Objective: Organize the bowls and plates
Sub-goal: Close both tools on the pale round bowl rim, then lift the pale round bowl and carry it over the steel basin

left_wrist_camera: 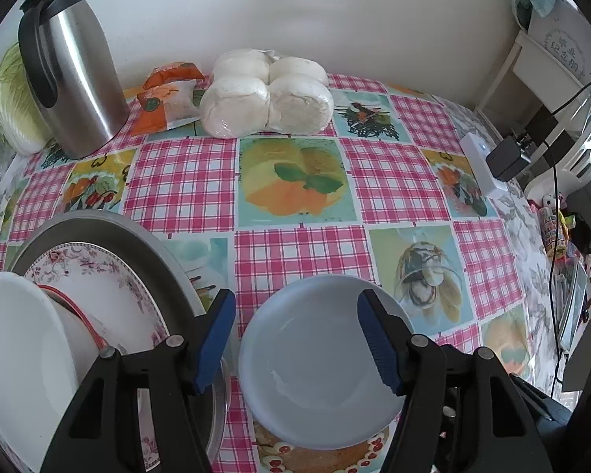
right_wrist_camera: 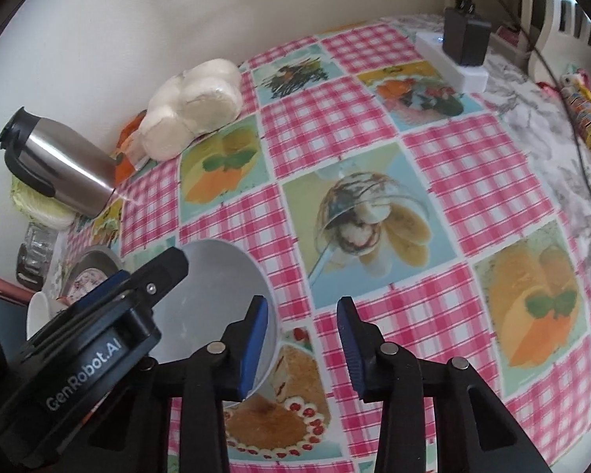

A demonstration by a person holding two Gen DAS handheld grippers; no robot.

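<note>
A pale grey plate lies flat on the checked tablecloth, right below my left gripper. The left gripper is open and empty, its blue pads spread over the plate. To the left, a metal basin holds a floral plate and a white bowl with a red rim line, tilted on its side. My right gripper is open and empty, hovering over the cloth just right of the grey plate. The left gripper's body covers the plate's left part.
A steel thermos jug, a cabbage, an orange packet and a bag of white buns stand along the back wall. A white power strip with a black adapter sits at the right, with cables and snack packets.
</note>
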